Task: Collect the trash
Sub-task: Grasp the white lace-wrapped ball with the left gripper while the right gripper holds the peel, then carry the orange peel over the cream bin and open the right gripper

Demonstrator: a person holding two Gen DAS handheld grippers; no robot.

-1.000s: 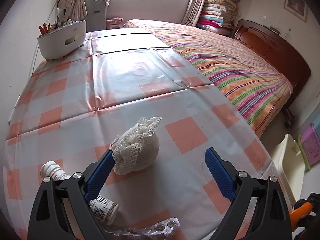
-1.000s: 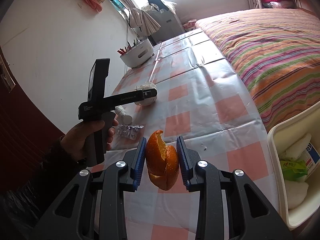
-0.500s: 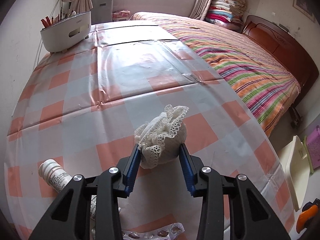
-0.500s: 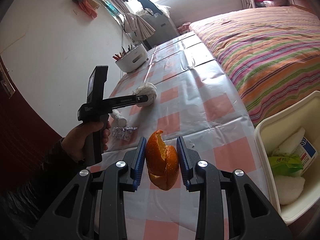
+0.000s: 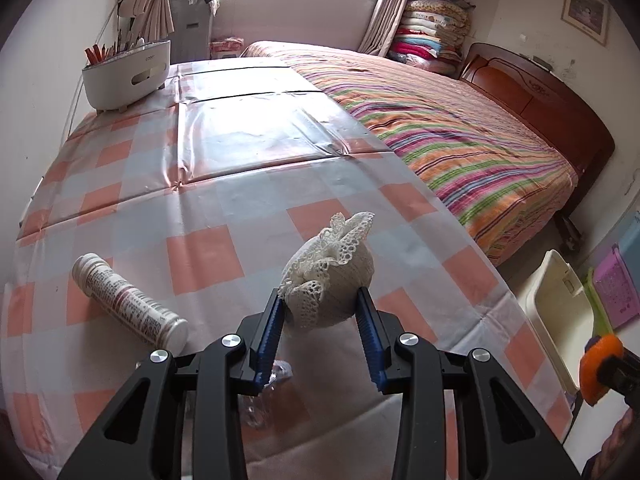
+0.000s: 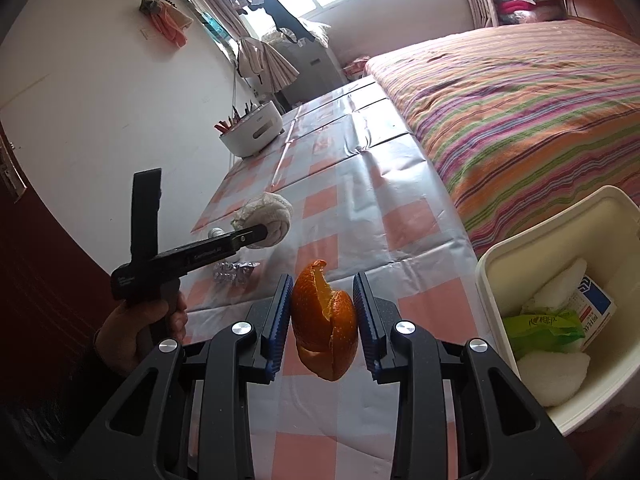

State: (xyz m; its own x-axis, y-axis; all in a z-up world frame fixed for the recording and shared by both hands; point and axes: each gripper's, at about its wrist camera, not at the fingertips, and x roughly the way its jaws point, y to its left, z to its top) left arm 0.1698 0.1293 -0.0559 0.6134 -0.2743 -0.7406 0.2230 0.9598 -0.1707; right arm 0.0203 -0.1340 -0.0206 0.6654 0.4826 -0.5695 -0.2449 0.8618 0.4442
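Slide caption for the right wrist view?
Right gripper holds an orange peel beside the white bin; left gripper grips foam netting.

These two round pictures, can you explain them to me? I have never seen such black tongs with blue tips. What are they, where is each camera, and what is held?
A person holds a hand tool with two fingers in each hand; no robot is here. Each tool carries a wide-angle camera looking along its fingers.

In the left view, the left gripper has just closed on a white lace ball. On the checked tablecloth lie a white pill bottle and a foil pill strip.

In the right view, the right gripper is shut on an orange peel. Beside the table stands a white bin with rubbish inside. The person's hand holding the left tool also shows.
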